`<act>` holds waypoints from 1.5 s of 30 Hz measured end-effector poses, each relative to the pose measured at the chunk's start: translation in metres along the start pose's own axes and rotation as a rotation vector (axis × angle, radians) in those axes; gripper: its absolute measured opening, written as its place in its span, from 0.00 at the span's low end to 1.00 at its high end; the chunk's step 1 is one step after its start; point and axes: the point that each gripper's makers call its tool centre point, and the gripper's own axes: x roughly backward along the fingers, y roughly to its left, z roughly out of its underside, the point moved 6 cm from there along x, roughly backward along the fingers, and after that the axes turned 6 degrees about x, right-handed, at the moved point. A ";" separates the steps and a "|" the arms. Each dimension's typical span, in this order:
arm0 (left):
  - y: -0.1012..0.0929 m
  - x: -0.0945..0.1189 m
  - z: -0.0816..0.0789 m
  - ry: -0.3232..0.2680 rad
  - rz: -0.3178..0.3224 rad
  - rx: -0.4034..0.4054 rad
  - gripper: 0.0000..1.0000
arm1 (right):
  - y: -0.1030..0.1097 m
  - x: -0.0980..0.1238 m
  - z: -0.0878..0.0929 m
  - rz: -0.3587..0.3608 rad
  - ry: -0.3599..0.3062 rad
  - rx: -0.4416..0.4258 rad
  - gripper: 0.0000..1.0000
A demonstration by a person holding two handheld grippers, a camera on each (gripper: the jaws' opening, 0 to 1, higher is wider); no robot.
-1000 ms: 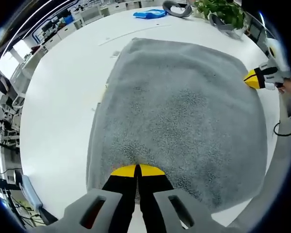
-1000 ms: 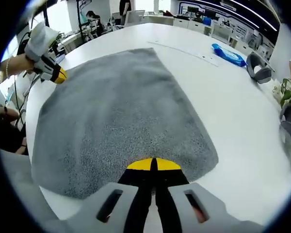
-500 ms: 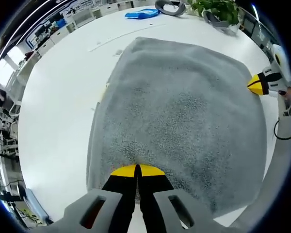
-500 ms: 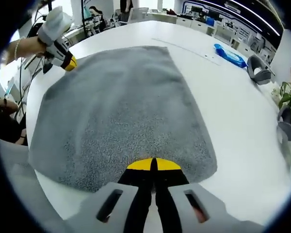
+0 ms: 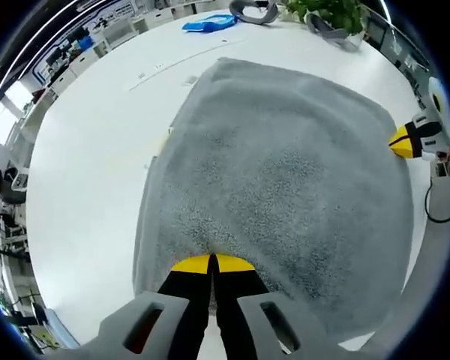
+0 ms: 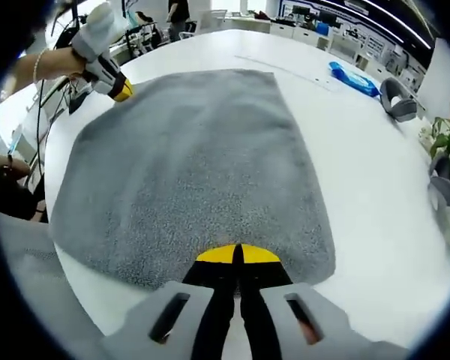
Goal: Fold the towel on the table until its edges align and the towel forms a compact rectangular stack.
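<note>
Towel (image 5: 277,172): spread flat on the white table (image 5: 90,165), near edge at me.
My left gripper (image 5: 212,263): jaws pinching one near towel corner.
My right gripper (image 6: 235,255): jaws pinching the other near corner.

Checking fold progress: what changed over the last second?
Little changed. Both hand-held grippers stay shut on the gray towel, left and right, each at a near corner. The towel's far end spreads a bit wider in both views, likely camera motion. No fold yet; white table items unchanged.
</note>
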 end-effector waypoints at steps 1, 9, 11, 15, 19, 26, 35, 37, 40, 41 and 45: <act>0.000 -0.001 -0.001 -0.003 0.004 0.004 0.00 | 0.001 0.001 0.001 0.000 -0.002 0.001 0.00; -0.003 -0.005 -0.012 -0.002 0.014 -0.016 0.00 | 0.006 0.004 0.008 -0.010 -0.011 -0.025 0.00; -0.002 -0.006 -0.016 0.002 0.015 -0.023 0.00 | 0.007 0.005 0.010 -0.014 -0.014 -0.032 0.00; -0.001 -0.009 -0.022 0.005 0.019 -0.031 0.00 | 0.010 0.007 0.012 -0.021 -0.019 -0.046 0.00; -0.004 -0.010 -0.026 0.004 0.014 -0.051 0.00 | 0.012 0.008 0.015 -0.027 -0.022 -0.057 0.00; -0.004 -0.013 -0.034 -0.002 0.026 -0.056 0.00 | 0.018 0.011 0.020 -0.033 -0.029 -0.073 0.00; -0.006 -0.017 -0.044 -0.017 0.040 -0.053 0.00 | 0.024 0.014 0.024 -0.043 -0.033 -0.099 0.00; -0.006 -0.018 -0.046 -0.018 0.041 -0.053 0.00 | 0.026 0.014 0.025 -0.045 -0.033 -0.103 0.00; -0.007 -0.020 -0.052 -0.017 0.040 -0.064 0.00 | 0.028 0.015 0.026 -0.049 -0.032 -0.105 0.00; -0.008 -0.021 -0.054 -0.017 0.038 -0.070 0.00 | 0.029 0.016 0.027 -0.050 -0.032 -0.106 0.00; -0.009 -0.022 -0.060 -0.020 0.037 -0.083 0.00 | 0.032 0.016 0.029 -0.051 -0.034 -0.109 0.00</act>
